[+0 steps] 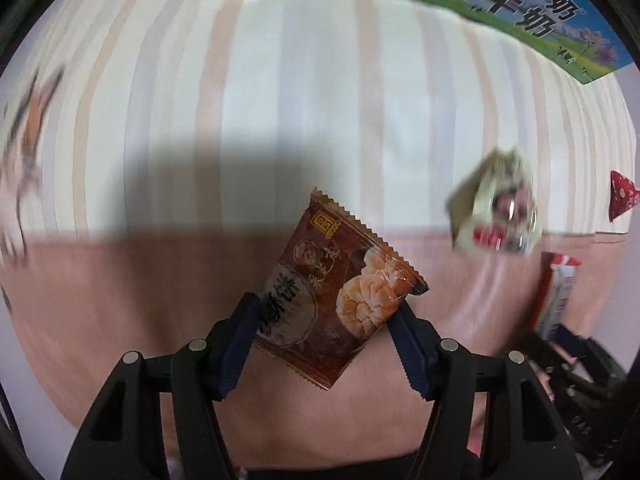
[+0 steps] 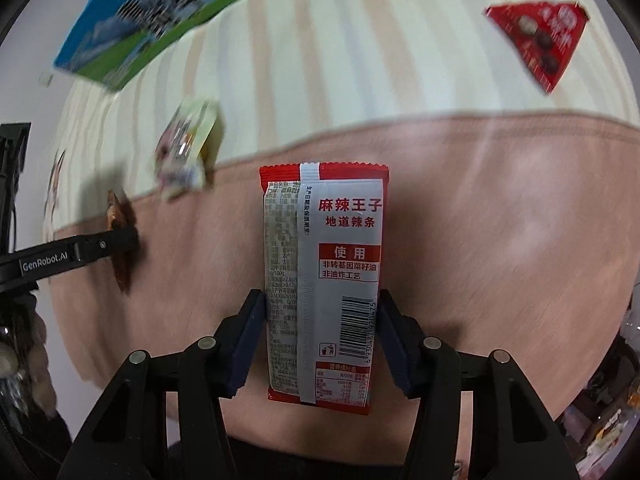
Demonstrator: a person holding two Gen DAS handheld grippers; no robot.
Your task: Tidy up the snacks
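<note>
My left gripper (image 1: 326, 300) is shut on a brown pastry packet (image 1: 340, 292) and holds it above the pink blanket (image 1: 120, 300). My right gripper (image 2: 322, 300) is shut on a red and silver spicy-strip packet (image 2: 324, 280), held upright. That packet also shows at the right in the left wrist view (image 1: 554, 296). The brown packet and left gripper show at the left in the right wrist view (image 2: 120, 240). A pale green snack packet (image 1: 496, 208) lies on the bed and also shows in the right wrist view (image 2: 188, 148). A red triangular packet (image 2: 540, 40) lies far right.
A blue and green milk carton box (image 1: 500, 12) stands at the far side of the striped sheet (image 1: 300, 100); it also shows in the right wrist view (image 2: 160, 12). A blurred orange and white item (image 1: 24, 152) lies at the left edge.
</note>
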